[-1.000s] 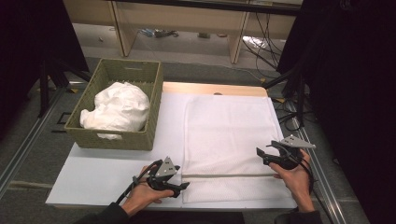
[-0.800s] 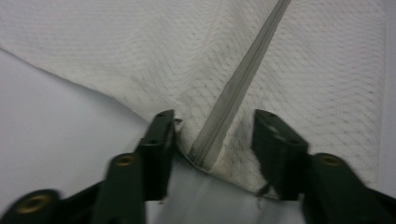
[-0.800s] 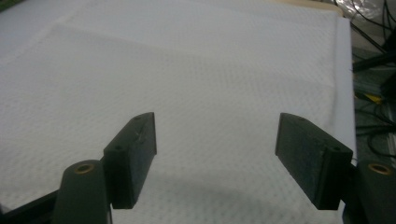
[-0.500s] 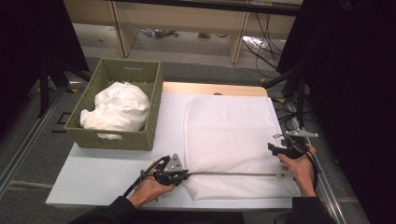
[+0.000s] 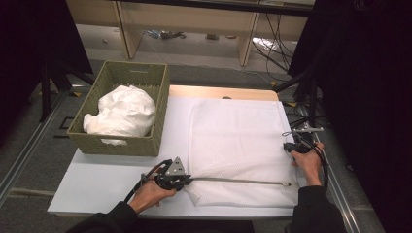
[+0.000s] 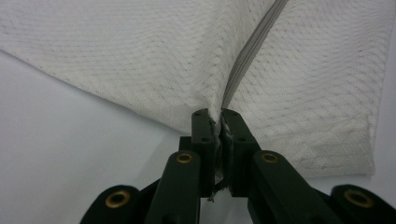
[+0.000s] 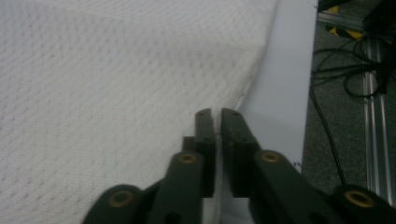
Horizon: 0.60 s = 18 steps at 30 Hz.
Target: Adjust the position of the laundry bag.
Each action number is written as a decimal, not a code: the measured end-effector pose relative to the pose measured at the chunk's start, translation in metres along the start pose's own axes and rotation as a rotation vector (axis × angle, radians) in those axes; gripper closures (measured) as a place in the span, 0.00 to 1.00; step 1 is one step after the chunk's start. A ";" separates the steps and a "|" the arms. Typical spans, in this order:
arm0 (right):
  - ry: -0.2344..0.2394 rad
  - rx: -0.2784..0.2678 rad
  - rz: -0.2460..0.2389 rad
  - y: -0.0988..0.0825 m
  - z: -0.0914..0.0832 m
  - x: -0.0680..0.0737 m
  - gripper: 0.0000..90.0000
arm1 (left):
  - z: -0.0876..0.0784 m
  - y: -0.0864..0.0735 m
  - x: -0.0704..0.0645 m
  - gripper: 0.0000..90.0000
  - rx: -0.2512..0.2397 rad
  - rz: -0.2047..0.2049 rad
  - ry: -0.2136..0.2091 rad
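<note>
Both jaws had just closed: left gripper (image 5: 187, 179) and right gripper (image 5: 287, 148) pinched the towel (image 5: 233, 141) edges; we judged an even lift best.

A basket (image 5: 121, 143) stands left of the towel (image 5: 235, 141).

White table (image 5: 97, 187), white cloth (image 5: 238, 141) spread flat, green wicker basket (image 5: 121, 143) at left

Left hand-held gripper (image 5: 187, 178) clamped low; right hand-held gripper (image 5: 290, 148) just closed, forearms apart
</note>
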State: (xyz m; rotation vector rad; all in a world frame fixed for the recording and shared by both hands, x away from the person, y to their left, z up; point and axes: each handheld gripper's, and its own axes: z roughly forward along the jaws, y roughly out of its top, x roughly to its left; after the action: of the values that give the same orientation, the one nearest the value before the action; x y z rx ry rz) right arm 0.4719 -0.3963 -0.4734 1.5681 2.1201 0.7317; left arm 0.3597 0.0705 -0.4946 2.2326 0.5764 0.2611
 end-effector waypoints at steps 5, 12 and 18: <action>0.005 -0.019 -0.059 0.009 0.009 0.005 1.00 | -0.007 -0.001 0.006 0.94 0.004 -0.004 0.022; 0.025 -0.032 -0.126 0.026 0.017 0.029 1.00 | -0.022 -0.009 0.015 0.94 0.014 -0.024 0.047; 0.047 -0.031 -0.191 0.036 0.022 0.053 1.00 | -0.038 -0.019 0.026 0.94 0.030 -0.042 0.068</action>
State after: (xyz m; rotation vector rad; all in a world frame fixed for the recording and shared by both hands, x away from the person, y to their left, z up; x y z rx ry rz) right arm 0.4966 -0.3337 -0.4684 1.3223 2.2433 0.7386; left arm 0.3626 0.1188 -0.4843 2.2448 0.6667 0.3101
